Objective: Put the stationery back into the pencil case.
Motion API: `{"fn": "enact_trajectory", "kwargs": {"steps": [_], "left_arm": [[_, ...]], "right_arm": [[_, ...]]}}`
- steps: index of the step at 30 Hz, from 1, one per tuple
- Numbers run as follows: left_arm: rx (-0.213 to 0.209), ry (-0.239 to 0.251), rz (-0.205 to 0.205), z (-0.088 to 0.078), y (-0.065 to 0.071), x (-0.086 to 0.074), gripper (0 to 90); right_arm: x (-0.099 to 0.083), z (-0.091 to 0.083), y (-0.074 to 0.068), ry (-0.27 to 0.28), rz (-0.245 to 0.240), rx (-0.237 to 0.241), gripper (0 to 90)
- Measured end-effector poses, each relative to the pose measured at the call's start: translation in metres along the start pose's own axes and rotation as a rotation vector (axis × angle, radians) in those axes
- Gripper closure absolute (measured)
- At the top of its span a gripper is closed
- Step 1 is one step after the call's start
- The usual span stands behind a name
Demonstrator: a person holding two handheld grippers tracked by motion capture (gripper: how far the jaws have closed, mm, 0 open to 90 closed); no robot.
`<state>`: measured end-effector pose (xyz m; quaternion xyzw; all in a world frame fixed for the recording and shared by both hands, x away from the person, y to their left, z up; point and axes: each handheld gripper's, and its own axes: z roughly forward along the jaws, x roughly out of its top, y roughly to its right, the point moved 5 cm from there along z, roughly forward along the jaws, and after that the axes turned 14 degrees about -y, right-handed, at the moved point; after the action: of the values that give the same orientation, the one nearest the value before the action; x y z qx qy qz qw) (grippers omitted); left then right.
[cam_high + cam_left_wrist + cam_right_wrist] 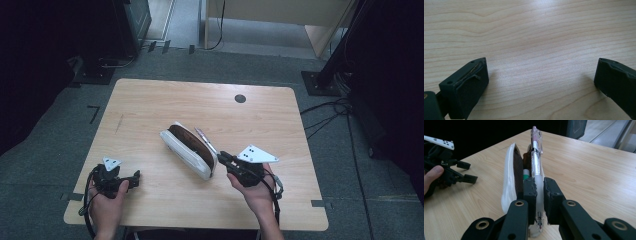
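One wooden bench (150, 105) carries the things. On it lies one white pencil case (186, 150) with a brown lining, near the centre. One clear pen (535, 162) with a pink end is clamped in the jaws of the right gripper (539, 190), at about five o'clock from the case. One green-tipped item (526, 173) shows inside the case. There are two grippers in all; the left gripper (131, 180) sits at about eight o'clock. Two hands hold them. One dark round hole (240, 98) marks the bench at one o'clock.

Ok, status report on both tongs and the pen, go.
Right tongs shut on pen, held over open pencil case. Left tongs open, empty, over bare table. Nothing in the way.
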<state>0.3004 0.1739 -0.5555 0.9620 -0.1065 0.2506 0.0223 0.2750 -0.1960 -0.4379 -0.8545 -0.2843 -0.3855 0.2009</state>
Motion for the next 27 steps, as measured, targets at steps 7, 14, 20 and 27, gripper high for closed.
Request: {"fn": "enact_trajectory", "kwargs": {"steps": [7, 14, 20, 27], "left_arm": [[0.0, 0.0, 0.001, 0.0, 0.0, 0.0, 0.0], [0.0, 0.001, -0.001, 0.0, 0.0, 0.0, 0.0], [0.0, -0.001, 0.001, 0.0, 0.0, 0.0, 0.0], [0.0, -0.001, 0.0, 0.0, 0.0, 0.0, 0.0]], "right_arm": [[0.011, 0.016, -0.011, -0.007, 0.011, 0.02, 81.3], [0.018, 0.035, -0.014, -0.021, 0.02, 0.042, 81.2], [0.025, 0.042, -0.014, -0.029, 0.02, 0.054, 81.2], [0.031, 0.044, -0.013, -0.031, 0.005, 0.06, 81.0]]}}
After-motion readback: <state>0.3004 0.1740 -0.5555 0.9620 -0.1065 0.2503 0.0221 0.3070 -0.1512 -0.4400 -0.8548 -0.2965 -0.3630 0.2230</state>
